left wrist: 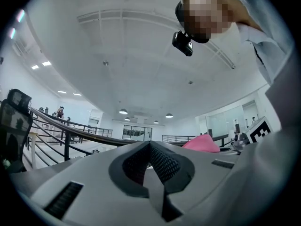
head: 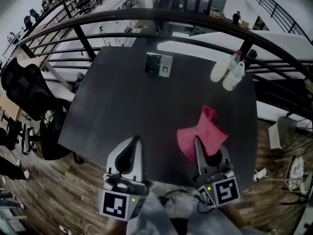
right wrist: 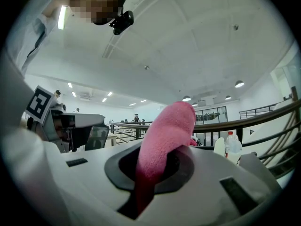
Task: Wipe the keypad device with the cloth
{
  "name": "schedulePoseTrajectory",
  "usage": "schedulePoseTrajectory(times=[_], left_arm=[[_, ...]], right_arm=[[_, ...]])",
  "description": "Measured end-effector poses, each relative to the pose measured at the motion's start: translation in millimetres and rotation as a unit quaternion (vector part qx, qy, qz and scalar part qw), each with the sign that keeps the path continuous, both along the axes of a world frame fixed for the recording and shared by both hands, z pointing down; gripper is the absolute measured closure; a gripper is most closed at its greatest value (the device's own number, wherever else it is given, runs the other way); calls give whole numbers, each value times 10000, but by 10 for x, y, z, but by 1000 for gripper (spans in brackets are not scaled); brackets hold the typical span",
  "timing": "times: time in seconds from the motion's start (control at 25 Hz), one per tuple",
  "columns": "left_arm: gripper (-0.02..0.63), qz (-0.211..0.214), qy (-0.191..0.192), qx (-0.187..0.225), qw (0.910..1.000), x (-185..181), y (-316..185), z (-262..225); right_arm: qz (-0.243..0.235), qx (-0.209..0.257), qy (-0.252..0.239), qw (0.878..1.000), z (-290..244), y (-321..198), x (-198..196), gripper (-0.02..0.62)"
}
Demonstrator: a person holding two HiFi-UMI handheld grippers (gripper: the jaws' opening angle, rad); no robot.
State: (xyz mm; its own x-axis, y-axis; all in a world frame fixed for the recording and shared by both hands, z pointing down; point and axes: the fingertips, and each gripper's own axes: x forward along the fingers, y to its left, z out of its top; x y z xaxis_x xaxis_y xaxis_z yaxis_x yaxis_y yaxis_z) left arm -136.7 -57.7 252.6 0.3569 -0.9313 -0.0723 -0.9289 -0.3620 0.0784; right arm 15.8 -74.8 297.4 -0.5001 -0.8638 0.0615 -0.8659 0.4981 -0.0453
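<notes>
The keypad device (head: 159, 64), a dark panel with a silver keypad, lies flat at the far middle of the dark table (head: 122, 106). A pink cloth (head: 203, 131) is bunched near the table's front right. My right gripper (head: 197, 141) is shut on the cloth's near edge; in the right gripper view the pink cloth (right wrist: 164, 135) rises from between the closed jaws of the right gripper (right wrist: 160, 166). My left gripper (head: 137, 140) hovers at the front edge, shut with nothing in it. In the left gripper view the left gripper (left wrist: 149, 146) points up and the cloth (left wrist: 201, 143) shows at right.
Two plastic bottles (head: 227, 72), one with a red cap, stand at the table's far right corner; the bottles (right wrist: 229, 147) also show in the right gripper view. A dark curved railing (head: 195, 21) runs behind the table. An office chair (head: 22, 89) stands to the left.
</notes>
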Motion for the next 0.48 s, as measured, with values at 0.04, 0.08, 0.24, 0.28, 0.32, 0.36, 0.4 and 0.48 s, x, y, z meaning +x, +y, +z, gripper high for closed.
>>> schedulePoseTrajectory(times=[0.04, 0.08, 0.24, 0.28, 0.32, 0.36, 0.4, 0.48], left_arm=[[603, 3, -23, 9, 10000, 47, -11, -4], [603, -2, -61, 13, 10000, 87, -26, -3], [603, -126, -115, -42, 9998, 193, -73, 12], [603, -162, -117, -49, 9998, 218, -82, 14], [603, -199, -127, -47, 9997, 242, -95, 16], [603, -235, -154, -35, 9996, 266, -108, 20], [603, -265, -212, -10, 9994, 293, -121, 26], [603, -293, -384, 36, 9988, 362, -157, 46]], right_arm=[[-9, 3, 2, 10000, -1, -9, 49, 565], [-17, 5, -1, 10000, -1, -21, 96, 565], [-56, -8, -1, 10000, 0, -68, 285, 565], [-66, -17, 11, 10000, 6, -79, 334, 565], [-77, -26, 35, 10000, 17, -91, 380, 565], [-88, -34, 66, 9999, 31, -100, 424, 565], [-100, -39, 98, 9999, 45, -106, 467, 565], [-115, -32, 136, 9998, 63, -128, 554, 565]])
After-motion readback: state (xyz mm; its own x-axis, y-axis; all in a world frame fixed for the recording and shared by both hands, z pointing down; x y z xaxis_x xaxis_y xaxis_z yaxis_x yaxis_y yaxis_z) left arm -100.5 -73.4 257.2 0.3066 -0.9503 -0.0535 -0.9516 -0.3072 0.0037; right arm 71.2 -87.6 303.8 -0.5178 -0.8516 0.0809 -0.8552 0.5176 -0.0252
